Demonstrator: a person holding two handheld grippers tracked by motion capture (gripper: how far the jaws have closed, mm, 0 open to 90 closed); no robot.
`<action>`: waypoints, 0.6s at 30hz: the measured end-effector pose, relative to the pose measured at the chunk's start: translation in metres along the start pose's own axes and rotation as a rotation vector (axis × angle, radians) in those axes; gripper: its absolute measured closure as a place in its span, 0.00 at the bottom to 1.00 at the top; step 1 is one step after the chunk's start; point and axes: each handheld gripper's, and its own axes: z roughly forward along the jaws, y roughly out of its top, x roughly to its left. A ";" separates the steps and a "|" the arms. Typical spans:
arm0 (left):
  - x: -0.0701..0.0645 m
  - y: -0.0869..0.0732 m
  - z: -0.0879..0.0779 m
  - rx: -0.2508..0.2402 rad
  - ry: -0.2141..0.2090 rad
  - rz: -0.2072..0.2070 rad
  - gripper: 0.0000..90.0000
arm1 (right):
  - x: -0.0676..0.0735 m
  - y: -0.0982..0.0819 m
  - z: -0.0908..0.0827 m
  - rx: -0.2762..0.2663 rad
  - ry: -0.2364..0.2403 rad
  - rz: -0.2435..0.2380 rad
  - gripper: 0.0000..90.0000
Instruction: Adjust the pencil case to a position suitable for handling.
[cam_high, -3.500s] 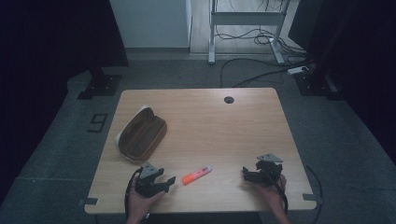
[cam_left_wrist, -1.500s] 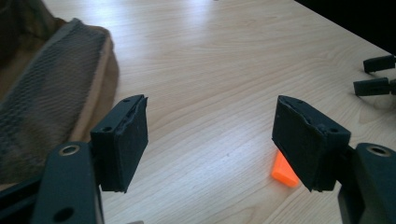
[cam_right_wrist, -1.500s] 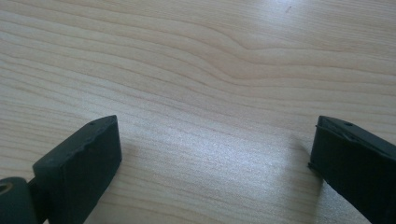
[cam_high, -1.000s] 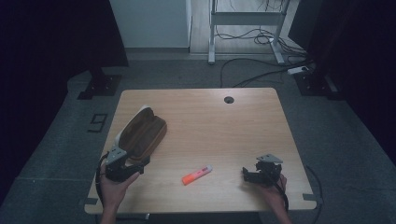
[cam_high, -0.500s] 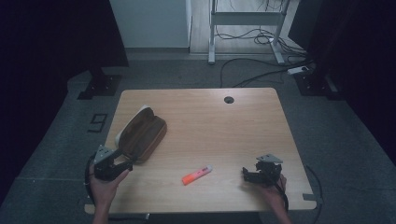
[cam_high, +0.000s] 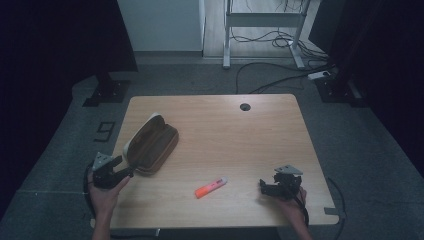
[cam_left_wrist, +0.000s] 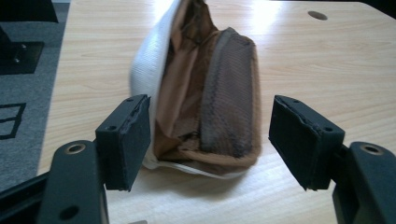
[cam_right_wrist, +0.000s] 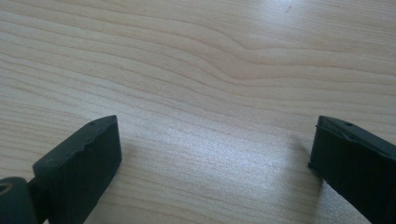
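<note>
Hands come in from the bottom edge of the high view, one at each near corner of the table (cam_high: 260, 130). On the person's left, the left hand (cam_high: 104, 192) holds the left gripper (cam_high: 120, 172) roughly level at the table's left edge, pointing across and away toward the near end of the brown case (cam_high: 152, 145). From the left gripper view, the left gripper (cam_left_wrist: 210, 135) has its jaws spread wide on either side of that near end: the left pad sits right against the case's white edge, while the right pad stands apart from the brown side with bare wood between. The jaws have just been easing inward a little, with the case's end between them and no grip on it.

Compared with a second ago, the left hand has slid out toward the left edge and lined up with the case's end. The right hand (cam_high: 292, 205) has stayed put near the front right corner, its right gripper (cam_high: 270, 187) low over the wood; the right gripper view shows the right gripper (cam_right_wrist: 215, 158) with jaws wide and nothing between them.

Case lies open on the table's left half, showing a brown fabric lining (cam_left_wrist: 187, 93); I cannot tell if anything lies inside. An orange marker (cam_high: 210, 187) lies near the front, between the two grippers and apart from both
</note>
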 end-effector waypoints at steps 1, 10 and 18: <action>0.004 0.002 0.002 0.000 0.008 0.001 0.33 | 0.000 0.000 0.000 0.000 0.000 0.000 0.02; 0.018 0.004 0.013 0.001 0.020 -0.011 0.33 | 0.000 0.000 0.000 -0.002 -0.001 0.000 0.02; 0.028 0.005 0.029 0.023 0.041 -0.021 0.33 | 0.000 0.000 0.000 -0.002 -0.001 0.001 0.03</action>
